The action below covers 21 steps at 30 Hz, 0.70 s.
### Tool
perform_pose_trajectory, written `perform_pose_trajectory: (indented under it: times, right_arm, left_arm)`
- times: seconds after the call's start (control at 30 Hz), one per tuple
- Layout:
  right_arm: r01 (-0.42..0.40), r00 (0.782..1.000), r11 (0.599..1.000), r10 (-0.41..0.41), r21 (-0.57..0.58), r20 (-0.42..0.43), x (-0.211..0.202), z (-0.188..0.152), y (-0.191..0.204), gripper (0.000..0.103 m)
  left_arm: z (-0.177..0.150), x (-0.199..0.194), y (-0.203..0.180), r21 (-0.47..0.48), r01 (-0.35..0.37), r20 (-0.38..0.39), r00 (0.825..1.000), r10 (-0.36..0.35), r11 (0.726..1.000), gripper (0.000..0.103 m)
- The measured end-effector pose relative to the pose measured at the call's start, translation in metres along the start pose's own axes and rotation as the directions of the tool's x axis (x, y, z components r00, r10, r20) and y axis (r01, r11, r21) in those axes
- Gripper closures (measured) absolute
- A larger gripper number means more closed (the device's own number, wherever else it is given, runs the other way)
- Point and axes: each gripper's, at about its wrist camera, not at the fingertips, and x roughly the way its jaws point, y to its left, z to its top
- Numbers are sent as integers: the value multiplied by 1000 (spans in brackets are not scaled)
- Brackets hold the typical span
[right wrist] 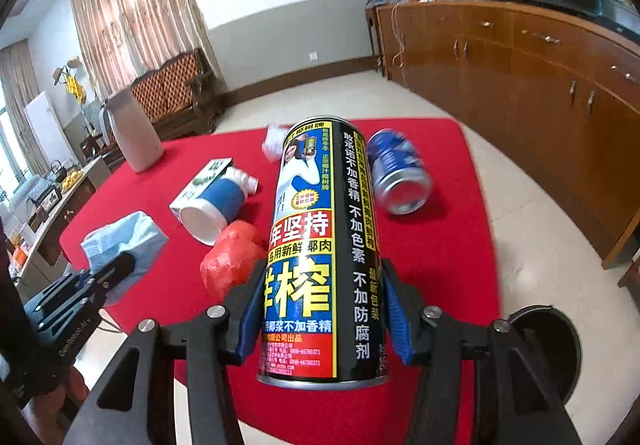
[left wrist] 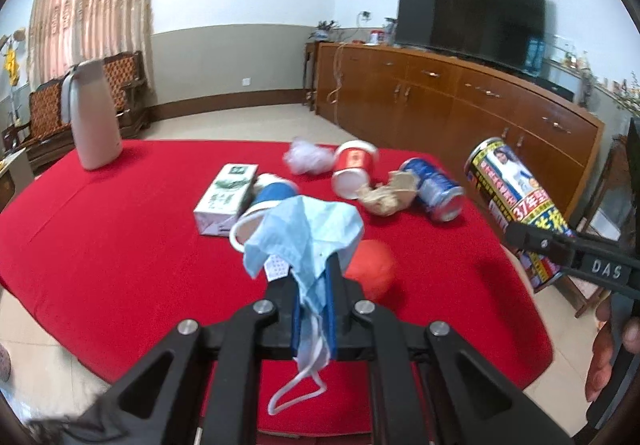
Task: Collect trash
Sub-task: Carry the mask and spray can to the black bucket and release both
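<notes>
Left claw (left wrist: 316, 285) pressed together on a blue face mask (left wrist: 308, 229), pinching a gathered fold so the rest drapes over the tips and the ear loops dangle beneath; a soft thing like this gives no other purchase. Mask hangs clear above the red worktop (left wrist: 100, 245).

Right claw (right wrist: 320, 309) clamps a tall printed can (right wrist: 320, 245) across its lower body, blue pads on opposite sides, the can's top pointing away from the camera. Gripping the round wall near the base likely keeps the long can from swinging. It is off the worktop, to the right of the blue can (right wrist: 398, 175).

Left behind around the blue can, which lies on its side: crumpled brown paper (left wrist: 386, 195) touching it, a tipped red cup (left wrist: 354, 169) just past the paper, a white wad (left wrist: 308, 157) beyond that, a blue cup (right wrist: 216, 205) against a carton (left wrist: 226, 197), a red crumpled bag (right wrist: 232, 261).

Dark round bin (right wrist: 560, 349) on the floor near the right claw, probably the drop point.
</notes>
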Motion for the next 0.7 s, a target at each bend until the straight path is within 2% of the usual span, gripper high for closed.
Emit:
perform_pose_trajectory:
  times: [0.27,0.7]
  right_arm:
    - [70,996,997,-71,15,60,-61,-4,-46,48]
    - [197,975,974,-206,108,80,-135,-39,-141,48]
  left_arm:
    - [8,-14,-60,63,78,20,997,-80,995,92]
    - [6,-23,-147,158,194,5,980,-198,968,92]
